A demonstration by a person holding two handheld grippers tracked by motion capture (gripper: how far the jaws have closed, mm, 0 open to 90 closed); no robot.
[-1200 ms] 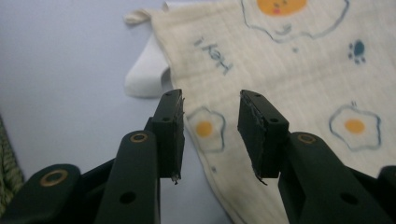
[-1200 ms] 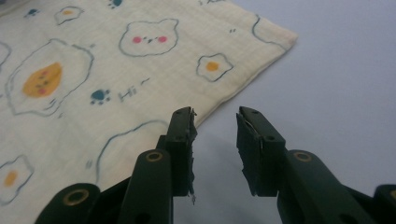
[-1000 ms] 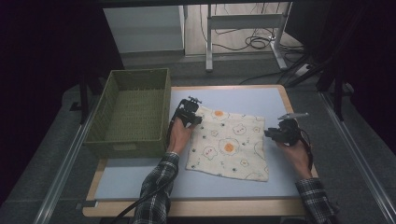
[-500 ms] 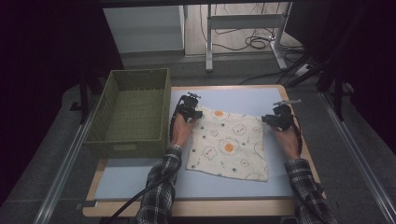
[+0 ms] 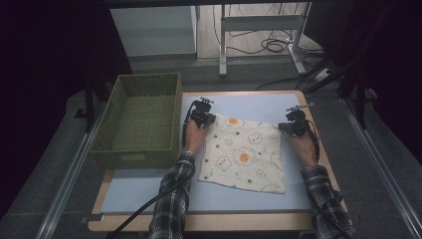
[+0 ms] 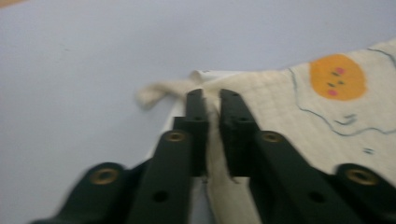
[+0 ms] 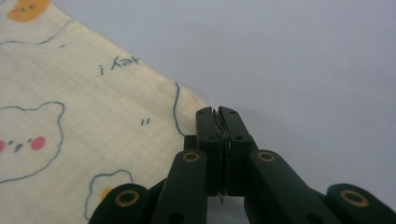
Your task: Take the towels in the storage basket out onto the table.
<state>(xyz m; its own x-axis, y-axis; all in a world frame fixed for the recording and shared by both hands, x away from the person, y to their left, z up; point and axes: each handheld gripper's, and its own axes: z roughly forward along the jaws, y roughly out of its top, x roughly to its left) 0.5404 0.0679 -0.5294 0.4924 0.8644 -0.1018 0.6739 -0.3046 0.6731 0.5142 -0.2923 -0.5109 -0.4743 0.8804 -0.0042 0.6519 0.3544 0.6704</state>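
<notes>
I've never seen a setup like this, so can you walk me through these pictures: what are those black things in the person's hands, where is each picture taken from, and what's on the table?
A person sits at a table with a hand-held two-jaw gripper in each hand. The wide picture comes from a camera above the table. The two close-ups come from cameras riding on the grippers, looking along their black jaws. A cream cloth printed with eggs and bears lies flat on the blue top, and a green basket stands to its left. The left gripper has just closed on one far corner of the cloth, which bunches between its jaws. The right gripper has just closed on the other far corner.
</notes>
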